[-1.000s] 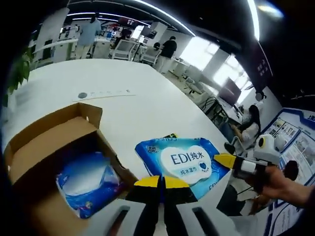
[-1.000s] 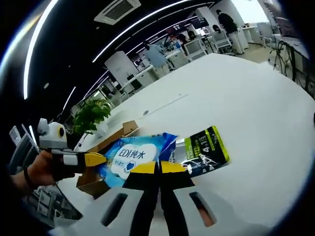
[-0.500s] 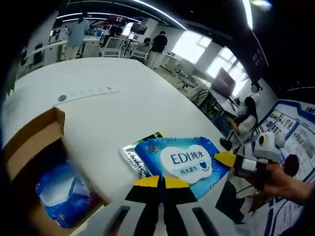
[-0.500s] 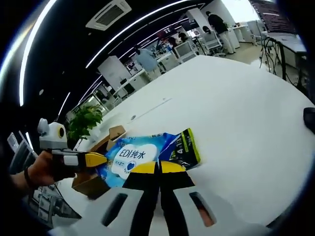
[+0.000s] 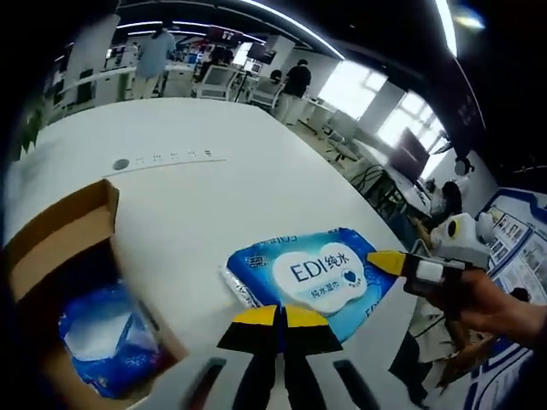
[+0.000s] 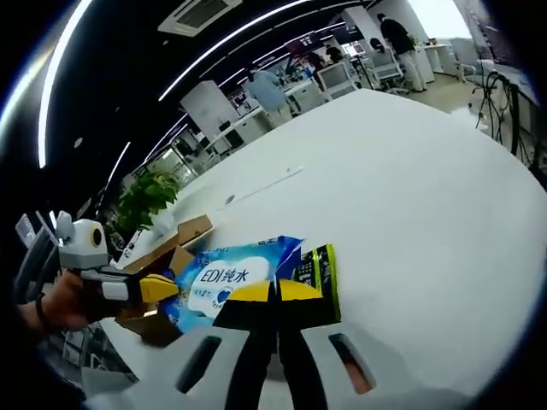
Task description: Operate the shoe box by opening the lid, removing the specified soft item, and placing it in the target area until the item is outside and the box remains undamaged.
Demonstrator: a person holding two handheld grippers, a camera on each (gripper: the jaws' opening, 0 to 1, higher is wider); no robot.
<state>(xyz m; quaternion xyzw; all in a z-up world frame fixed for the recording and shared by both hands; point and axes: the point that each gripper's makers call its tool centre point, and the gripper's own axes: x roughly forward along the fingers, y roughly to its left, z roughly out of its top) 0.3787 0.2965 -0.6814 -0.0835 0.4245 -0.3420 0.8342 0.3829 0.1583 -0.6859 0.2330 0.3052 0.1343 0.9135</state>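
At surface's left edge: shoe box [image 5: 60, 282], brown card, flaps up and open; a second blue soft pack [image 5: 102, 337] lying inside it.
Beside box, toward surface's middle: blue wipes pack [image 5: 308, 273], already outside the box, flat on the white surface [image 5: 214, 196]; lies over a silver-green pack [image 6: 316, 273], touching it.
Handling, judged: film pouch, soft and pliable, light, glossy so likely slippery; sags if lifted by one corner; no fragility, but hard pinching could crease or burst the seal.
Where to take hold: crimped end seams at either short edge, not the raised label lid at the centre.
Left claw [image 5: 279, 318]: jaws together, yellow tips at the pack's near edge; whether pinching the film cannot be told.
Right claw [image 6: 275, 292]: jaws likewise together at the pack's seam, grip on it unclear; seen from the left gripper view reaching in at the pack's right end.
Surface: white, smooth, broad, rounded far edge; a strip with a dark disc [image 5: 120, 164] lying toward the far side.
Room: open office, ceiling strip lights, desks, chairs, people standing far off, potted plant [image 6: 145, 201] beyond the box.
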